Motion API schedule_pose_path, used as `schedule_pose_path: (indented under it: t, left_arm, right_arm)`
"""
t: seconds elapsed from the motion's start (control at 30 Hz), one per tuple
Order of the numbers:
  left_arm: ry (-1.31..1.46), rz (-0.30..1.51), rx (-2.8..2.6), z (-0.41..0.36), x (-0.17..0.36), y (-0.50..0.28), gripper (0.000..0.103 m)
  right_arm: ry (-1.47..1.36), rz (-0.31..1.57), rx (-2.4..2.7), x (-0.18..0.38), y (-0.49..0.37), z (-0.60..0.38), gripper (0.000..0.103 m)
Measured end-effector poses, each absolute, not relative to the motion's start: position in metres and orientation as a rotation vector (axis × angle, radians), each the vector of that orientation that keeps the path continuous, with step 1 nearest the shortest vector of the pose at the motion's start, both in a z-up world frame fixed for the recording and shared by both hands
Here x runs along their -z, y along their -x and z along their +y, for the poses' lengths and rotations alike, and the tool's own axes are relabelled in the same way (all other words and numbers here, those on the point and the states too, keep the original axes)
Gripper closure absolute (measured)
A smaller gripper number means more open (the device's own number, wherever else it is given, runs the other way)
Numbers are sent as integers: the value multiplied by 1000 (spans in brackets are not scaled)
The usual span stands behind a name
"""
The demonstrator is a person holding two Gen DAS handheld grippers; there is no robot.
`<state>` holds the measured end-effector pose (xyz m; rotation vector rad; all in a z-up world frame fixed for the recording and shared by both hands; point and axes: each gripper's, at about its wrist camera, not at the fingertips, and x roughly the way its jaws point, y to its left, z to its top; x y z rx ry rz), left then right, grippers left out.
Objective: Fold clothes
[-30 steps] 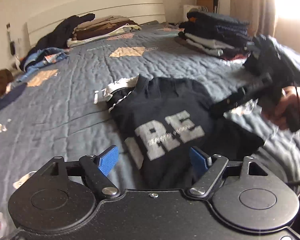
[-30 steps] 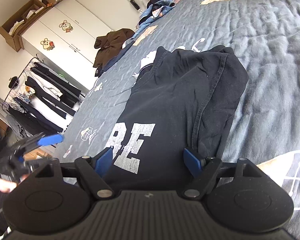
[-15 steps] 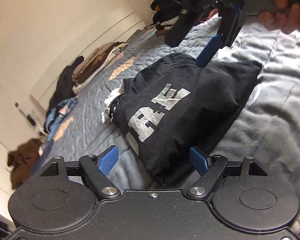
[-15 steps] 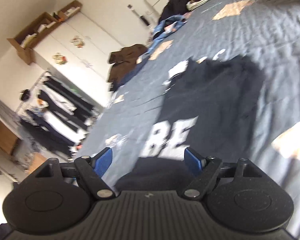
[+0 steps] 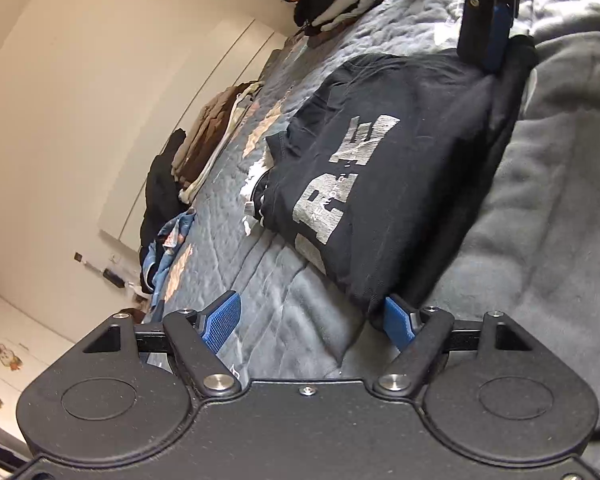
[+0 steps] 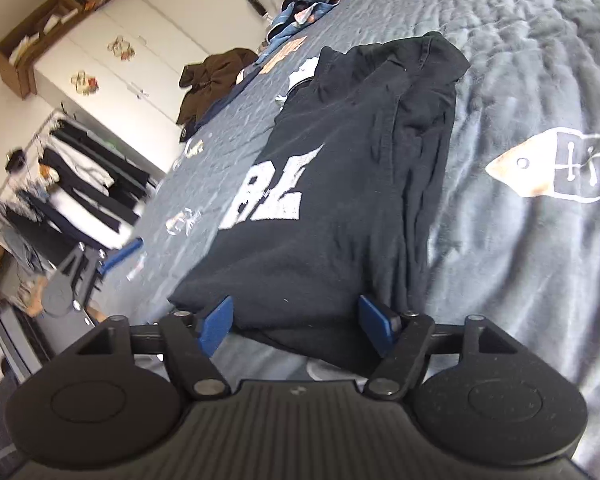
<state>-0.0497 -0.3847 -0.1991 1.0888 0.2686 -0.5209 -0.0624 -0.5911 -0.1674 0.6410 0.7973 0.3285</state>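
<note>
Left gripper (image 5: 312,322): jaws wide, closing; shirt (image 5: 380,184) corner lies against the right pad, not clamped. Right gripper (image 6: 296,322): jaws wide, closing, with the shirt's near edge between the pads, no grip evident. The black shirt lies folded, lettering up, on the grey quilt (image 6: 520,92). Beyond it, a folded pile (image 5: 216,128) by the wall and a wardrobe (image 6: 112,60).

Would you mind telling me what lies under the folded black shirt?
The black shirt rests on the grey-blue quilt covering the bed. White fabric pokes out by its collar edge; whatever else sits beneath is covered.
</note>
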Motion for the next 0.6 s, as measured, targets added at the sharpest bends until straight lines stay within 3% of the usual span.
schedule_pose_path:
  t: [0.1,0.13,0.23,0.37,0.6]
  left_arm:
    - [-1103,277,562,-394,206,52,55]
    - [-1120,271,576,-396,210,54,71]
    - [-1254,224,595,-400,226,61,92]
    - [-1322,76,588,-389,216,70,96]
    - [-1349,213,608,-399,234,63,94]
  right_arm:
    - [-646,797,-333,167,65,-596,36]
    - [-650,794,-335,168,65,-596,36]
    - [-627,792,-349,167,66,-596,35]
    - [-565,797,-377,164,69,-595,36]
    - [-502,858,-357,163,75,-608,35]
